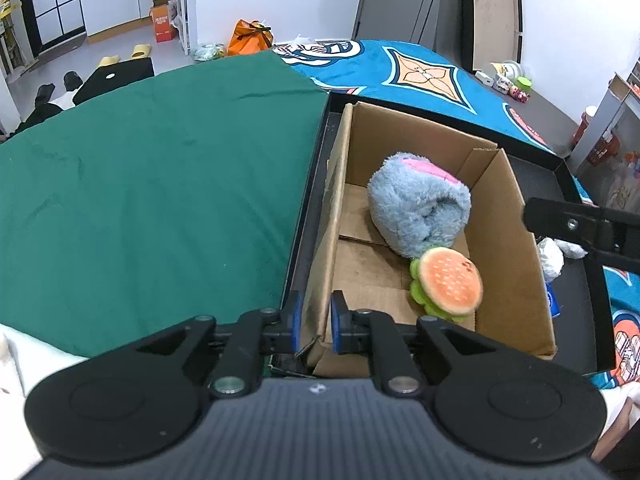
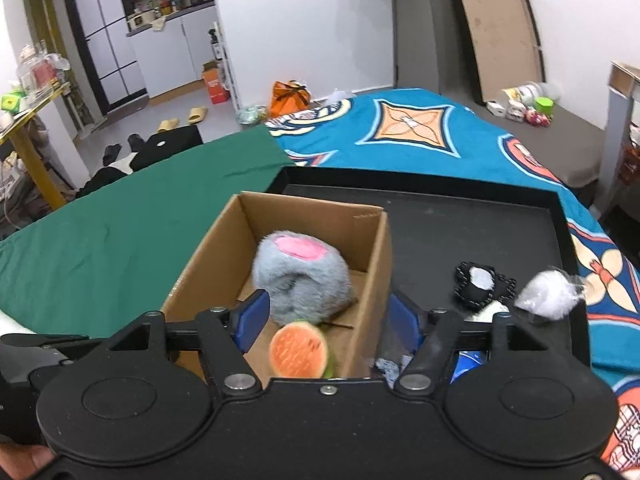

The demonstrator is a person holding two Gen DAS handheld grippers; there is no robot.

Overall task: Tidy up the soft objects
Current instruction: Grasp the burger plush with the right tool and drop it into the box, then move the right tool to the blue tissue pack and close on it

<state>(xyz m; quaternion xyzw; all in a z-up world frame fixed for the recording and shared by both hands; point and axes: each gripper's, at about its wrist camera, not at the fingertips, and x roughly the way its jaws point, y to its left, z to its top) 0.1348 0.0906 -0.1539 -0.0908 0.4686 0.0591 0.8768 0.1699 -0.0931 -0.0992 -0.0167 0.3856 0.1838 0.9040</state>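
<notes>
A cardboard box [image 1: 500, 240] is stood inside a black tray [image 2: 480, 216], itself laid on a bed covered partly by a green cloth [image 1: 140, 200] and partly by a blue patterned blanket [image 2: 400, 128]. Two soft items are already lodged in the box: a grey-blue plush with a pink patch [image 1: 416, 204] toward the far end, and a burger-shaped plush [image 1: 450, 280] touching it at the near end. The box's near left wall is clamped between the blue pads of the left gripper [image 1: 314, 320], apparently so that the box is steadied while it is filled. The right gripper [image 2: 324, 320] is held spread wide and empty above the box's near right wall, judged to have let go of the burger plush. Outside the box, on the tray, a black-and-white soft item [image 2: 482, 284] and a white bagged bundle [image 2: 548, 294] are left to be collected.
</notes>
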